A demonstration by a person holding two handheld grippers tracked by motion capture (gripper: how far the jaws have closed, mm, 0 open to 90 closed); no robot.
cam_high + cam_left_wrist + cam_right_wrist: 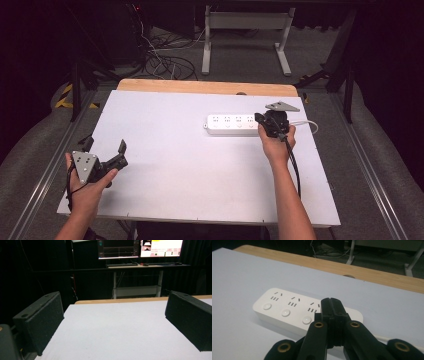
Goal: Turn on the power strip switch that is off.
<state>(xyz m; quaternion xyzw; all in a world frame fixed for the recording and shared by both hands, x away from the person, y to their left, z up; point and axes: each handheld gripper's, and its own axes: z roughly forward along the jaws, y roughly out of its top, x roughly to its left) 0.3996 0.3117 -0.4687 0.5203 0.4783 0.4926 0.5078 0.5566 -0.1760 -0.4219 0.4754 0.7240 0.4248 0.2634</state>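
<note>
Power strip [287, 311], beneath closed right tongs [331, 305]

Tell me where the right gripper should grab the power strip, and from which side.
Probably across the power strip's narrow width, coming from above near its right end. It lies flat, long and low, so only the two long sides offer jaws parallel faces. The right gripper, shut, is already there.

Both forearms are showing bare, no sleeves. Each black tool, left tool [106, 161] and right tool [331, 305], is carrying a grey three-cornered plate, brass-ringed screw holes, and a trailing black cable.
</note>
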